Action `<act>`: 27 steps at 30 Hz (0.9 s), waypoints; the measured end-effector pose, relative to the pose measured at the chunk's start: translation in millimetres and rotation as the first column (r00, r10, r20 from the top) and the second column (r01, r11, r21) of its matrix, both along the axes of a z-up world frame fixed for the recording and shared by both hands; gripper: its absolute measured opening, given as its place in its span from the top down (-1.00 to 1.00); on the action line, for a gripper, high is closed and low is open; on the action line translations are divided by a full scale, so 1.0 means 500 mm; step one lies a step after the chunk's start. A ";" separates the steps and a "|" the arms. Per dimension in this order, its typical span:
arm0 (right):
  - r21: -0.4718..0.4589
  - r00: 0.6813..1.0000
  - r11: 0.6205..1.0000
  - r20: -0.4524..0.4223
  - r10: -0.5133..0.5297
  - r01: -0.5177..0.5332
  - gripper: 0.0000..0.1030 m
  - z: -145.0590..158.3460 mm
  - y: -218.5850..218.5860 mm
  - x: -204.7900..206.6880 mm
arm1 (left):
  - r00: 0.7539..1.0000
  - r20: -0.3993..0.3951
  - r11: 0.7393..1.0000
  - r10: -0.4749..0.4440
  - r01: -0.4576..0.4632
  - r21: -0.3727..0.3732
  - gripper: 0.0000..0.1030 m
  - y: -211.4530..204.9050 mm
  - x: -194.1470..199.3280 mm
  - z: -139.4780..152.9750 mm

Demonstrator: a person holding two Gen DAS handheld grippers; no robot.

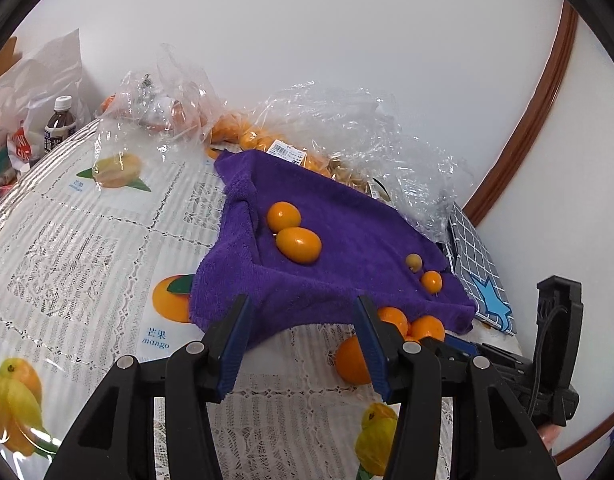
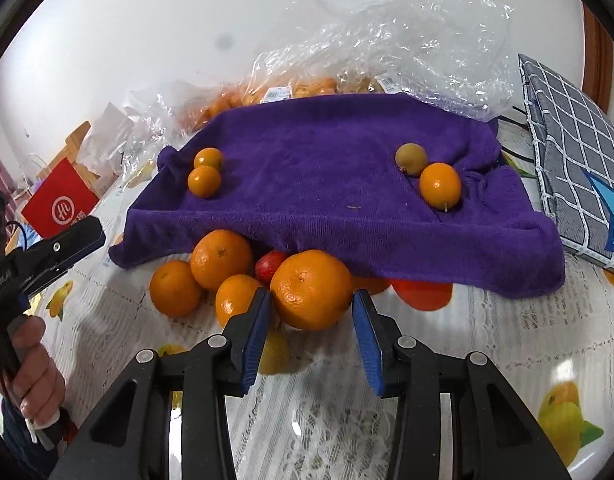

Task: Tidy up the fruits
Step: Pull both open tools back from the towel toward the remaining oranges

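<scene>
A purple towel (image 1: 339,240) (image 2: 327,168) lies over something raised on the table. On it sit two orange kumquats (image 1: 293,232) (image 2: 205,172) at one side, and a brownish fruit (image 2: 411,158) beside another kumquat (image 2: 440,185) (image 1: 432,281) at the other. Several oranges (image 2: 221,258) and a small red fruit (image 2: 269,264) lie at the towel's front edge. My right gripper (image 2: 312,308) is open, its fingers on either side of a large orange (image 2: 312,290). My left gripper (image 1: 303,320) is open and empty at the towel's near edge, with oranges (image 1: 351,360) just right of it.
Clear plastic bags (image 1: 347,128) with more orange fruit lie behind the towel by the wall. A checked grey pouch (image 2: 575,168) lies to the right. A bottle (image 1: 61,120), a white bag and a red box (image 2: 61,204) stand at the far left. The tablecloth (image 1: 87,248) has fruit prints.
</scene>
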State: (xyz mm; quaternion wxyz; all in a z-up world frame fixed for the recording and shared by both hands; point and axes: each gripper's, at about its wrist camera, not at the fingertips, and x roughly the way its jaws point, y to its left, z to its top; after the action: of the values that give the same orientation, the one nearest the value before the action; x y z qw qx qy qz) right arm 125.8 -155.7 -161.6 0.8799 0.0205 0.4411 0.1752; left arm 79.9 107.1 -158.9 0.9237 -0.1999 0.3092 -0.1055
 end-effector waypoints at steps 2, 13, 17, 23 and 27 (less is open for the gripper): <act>0.007 1.000 1.000 -0.005 -0.001 0.001 0.18 -0.003 0.000 0.010 | 1.000 -0.006 1.000 0.005 -0.005 -0.003 0.04 0.003 0.002 -0.002; -0.015 1.000 1.000 -0.016 -0.024 0.023 0.20 0.011 -0.074 -0.024 | 1.000 -0.026 1.000 0.009 -0.010 -0.013 0.04 0.007 0.008 -0.009; 0.007 1.000 1.000 -0.025 -0.020 0.020 0.18 0.001 -0.092 -0.035 | 1.000 -0.021 1.000 0.002 -0.002 0.002 0.04 0.001 0.006 -0.007; 0.003 0.999 0.999 -0.022 -0.032 0.032 0.09 -0.013 -0.086 -0.025 | 0.999 -0.046 1.000 -0.010 0.010 0.003 0.04 -0.003 0.017 -0.015; -0.016 0.999 0.999 -0.010 -0.034 0.034 0.11 -0.014 -0.075 -0.019 | 0.998 -0.049 0.999 -0.036 0.037 0.031 0.04 -0.018 0.018 -0.016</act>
State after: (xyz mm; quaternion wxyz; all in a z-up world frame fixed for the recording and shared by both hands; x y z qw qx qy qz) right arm 116.2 -193.1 -168.8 0.8807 0.0218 0.4466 0.1564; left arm 88.7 98.2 -166.7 0.9170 -0.1821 0.3365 -0.1125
